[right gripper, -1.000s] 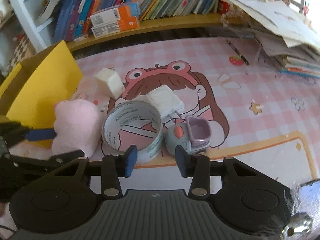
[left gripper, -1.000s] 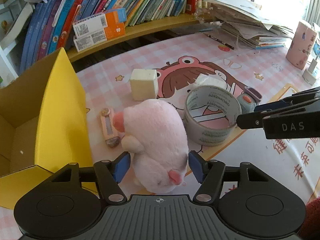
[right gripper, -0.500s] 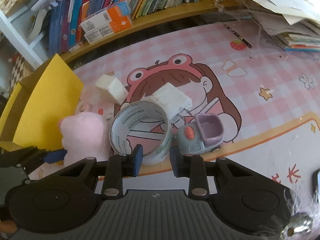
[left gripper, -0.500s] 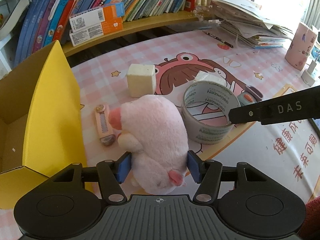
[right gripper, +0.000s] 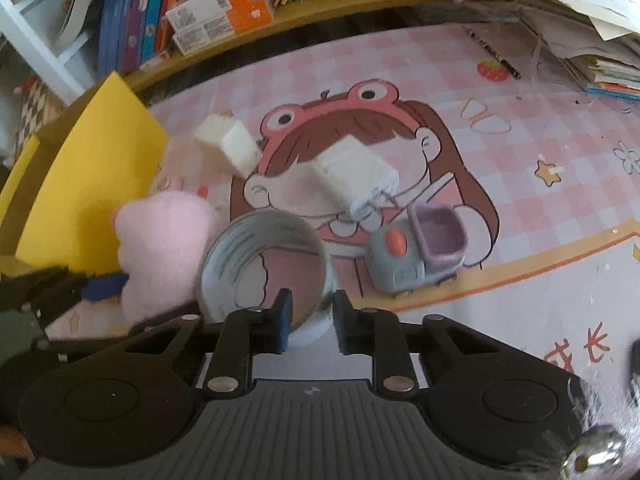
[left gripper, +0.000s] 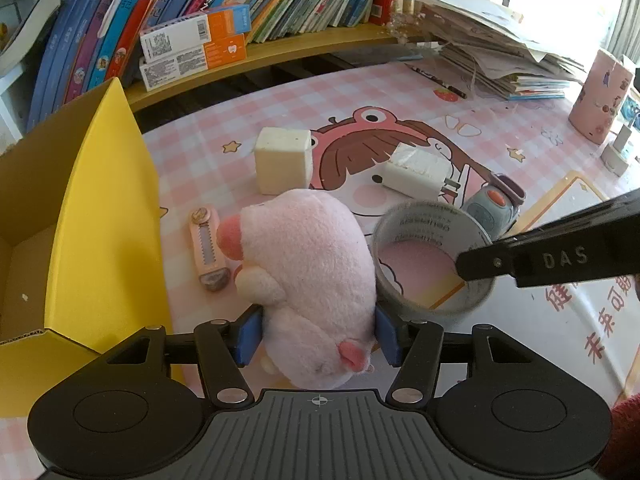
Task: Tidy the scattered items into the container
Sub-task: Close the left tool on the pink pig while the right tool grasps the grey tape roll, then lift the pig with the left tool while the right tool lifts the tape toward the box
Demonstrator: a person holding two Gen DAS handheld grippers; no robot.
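The pink plush toy lies on the counter at the centre of the left wrist view, its snout toward 10 o'clock. The left claw slants steeply down over it from 6 o'clock, and both blue pads press into the plush's flanks, so the claw is closed on the toy at a middling width.

At 9 o'clock from the plush stands the yellow cardboard box, flaps up. Only part of its brown inside shows, and nothing can be seen in that part.

At 3 o'clock, touching the plush, is the grey tape roll. The right claw also slants steeply down and straddles the roll's near wall: one finger sits inside the ring and the other outside. Its jaws have just been closing and now stand narrow, with the wall between them. The roll is motion-blurred in the right wrist view, so I cannot tell whether both pads already press on it.

Farther out on the counter lie a pink utility knife between the plush and the box, a cream foam cube at 12 o'clock, a white charger at 1 o'clock and a grey toy car at 2 o'clock, just behind the roll.
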